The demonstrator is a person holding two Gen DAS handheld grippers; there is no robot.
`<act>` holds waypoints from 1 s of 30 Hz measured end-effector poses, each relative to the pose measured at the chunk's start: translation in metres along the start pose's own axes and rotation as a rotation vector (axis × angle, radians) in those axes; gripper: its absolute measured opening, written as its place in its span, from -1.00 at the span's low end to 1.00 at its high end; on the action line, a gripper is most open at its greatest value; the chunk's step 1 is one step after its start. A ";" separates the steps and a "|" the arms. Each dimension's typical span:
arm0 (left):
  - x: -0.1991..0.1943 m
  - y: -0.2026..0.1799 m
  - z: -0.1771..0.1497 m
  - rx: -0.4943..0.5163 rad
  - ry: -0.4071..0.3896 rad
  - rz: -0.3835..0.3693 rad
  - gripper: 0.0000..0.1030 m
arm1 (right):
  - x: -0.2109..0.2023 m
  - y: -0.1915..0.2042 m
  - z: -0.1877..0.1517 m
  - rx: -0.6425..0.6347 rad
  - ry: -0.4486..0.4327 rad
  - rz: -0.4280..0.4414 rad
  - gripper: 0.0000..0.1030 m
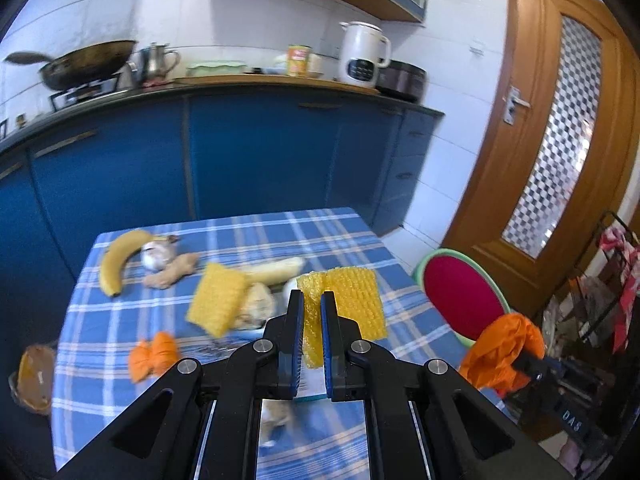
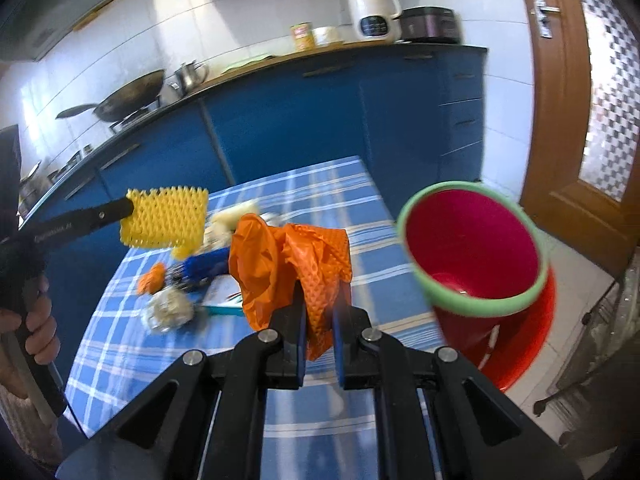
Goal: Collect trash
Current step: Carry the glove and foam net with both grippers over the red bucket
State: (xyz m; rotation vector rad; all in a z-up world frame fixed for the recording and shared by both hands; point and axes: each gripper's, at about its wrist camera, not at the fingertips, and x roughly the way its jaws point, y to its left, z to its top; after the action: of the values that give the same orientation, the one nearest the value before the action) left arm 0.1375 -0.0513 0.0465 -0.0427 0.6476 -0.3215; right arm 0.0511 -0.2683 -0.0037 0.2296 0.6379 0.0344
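1. While both tongs are closed on soft packaging, neither piece looks heavy: the left gripper (image 1: 311,298) has its jaws drawn almost together on a yellow foam net (image 1: 352,300), and the right gripper (image 2: 320,300) is nearly shut on an orange foam net (image 2: 320,264) with crumpled orange film bunched beside it.
2. Judging by the mesh texture, each net is light, springy and easily squashed, so a firm pinch through a folded edge should hold better than a grip on a single loose layer.
3. Seen from the right wrist, the yellow net hangs stiffly out from the left jaws, above the table (image 2: 340,184) and to the left of the right tongs.
4. The red bin (image 2: 476,252) stands to the right of the right tongs, beyond the table edge, its mouth open and near.
5. Slip seems unlikely; snagging or springing open on release is the likelier trouble.
6. Ahead of the left tongs, still on the cloth, lie a second yellow net (image 1: 218,300), a small orange scrap (image 1: 154,356), a banana (image 1: 118,262) and ginger (image 1: 170,270).
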 end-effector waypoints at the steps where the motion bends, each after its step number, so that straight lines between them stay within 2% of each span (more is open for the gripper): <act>1: 0.004 -0.007 0.001 0.011 0.005 -0.006 -0.84 | 0.000 -0.007 0.002 0.005 -0.003 -0.010 -0.74; 9: 0.049 -0.076 0.012 0.079 0.061 -0.069 -0.84 | -0.001 -0.068 0.020 0.050 -0.017 -0.110 -0.74; 18: 0.110 -0.151 0.012 0.164 0.139 -0.123 -0.84 | 0.017 -0.125 0.029 0.108 0.016 -0.169 -0.74; 24: 0.155 -0.185 0.004 0.195 0.199 -0.140 -0.84 | 0.038 -0.154 0.030 0.145 0.049 -0.188 -0.74; 30: 0.191 -0.198 -0.003 0.211 0.251 -0.136 -0.83 | 0.061 -0.177 0.030 0.179 0.079 -0.207 -0.74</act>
State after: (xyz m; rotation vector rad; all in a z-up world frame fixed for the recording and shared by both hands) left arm 0.2229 -0.2983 -0.0404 0.1585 0.8585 -0.5305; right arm 0.1109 -0.4407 -0.0554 0.3347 0.7411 -0.2145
